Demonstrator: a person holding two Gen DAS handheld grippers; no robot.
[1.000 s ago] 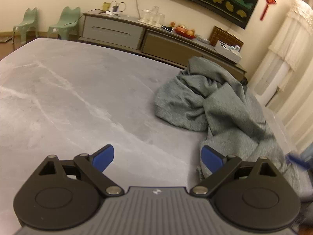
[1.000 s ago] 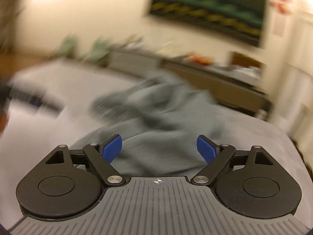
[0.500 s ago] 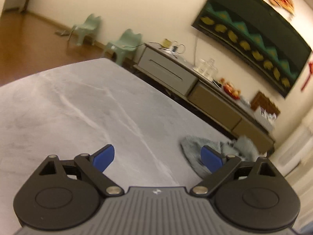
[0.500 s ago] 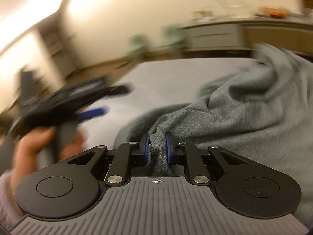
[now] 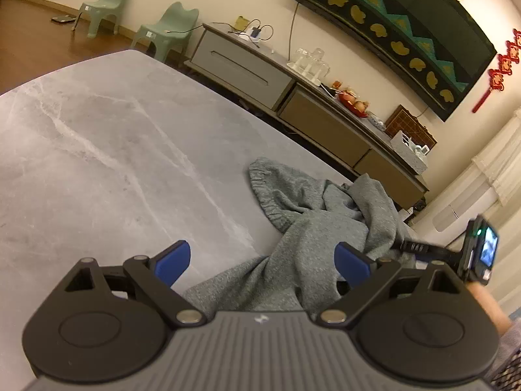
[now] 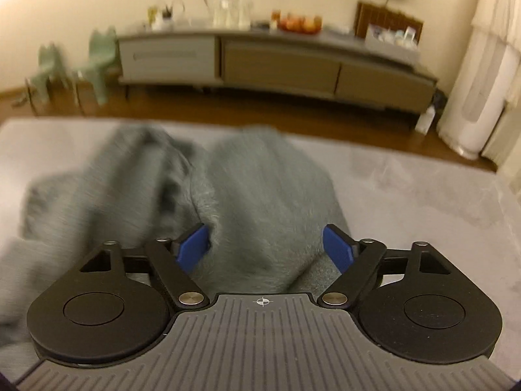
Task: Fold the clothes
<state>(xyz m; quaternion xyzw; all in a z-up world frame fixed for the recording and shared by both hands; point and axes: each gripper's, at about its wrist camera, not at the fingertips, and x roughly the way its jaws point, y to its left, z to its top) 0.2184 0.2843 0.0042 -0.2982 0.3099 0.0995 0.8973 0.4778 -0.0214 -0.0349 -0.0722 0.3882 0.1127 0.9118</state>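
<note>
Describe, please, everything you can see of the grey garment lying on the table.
The grey garment is a soft, fleecy-looking knit, crumpled and unfolded on the grey marbled table. A ribbed hem or cuff curls along its far edge in the left wrist view. It lies in loose humps and folds, one part trailing toward the near edge. The left gripper and right gripper both stand open, the cloth lying between their blue fingers; no finger grips it. The right view is motion-blurred.
</note>
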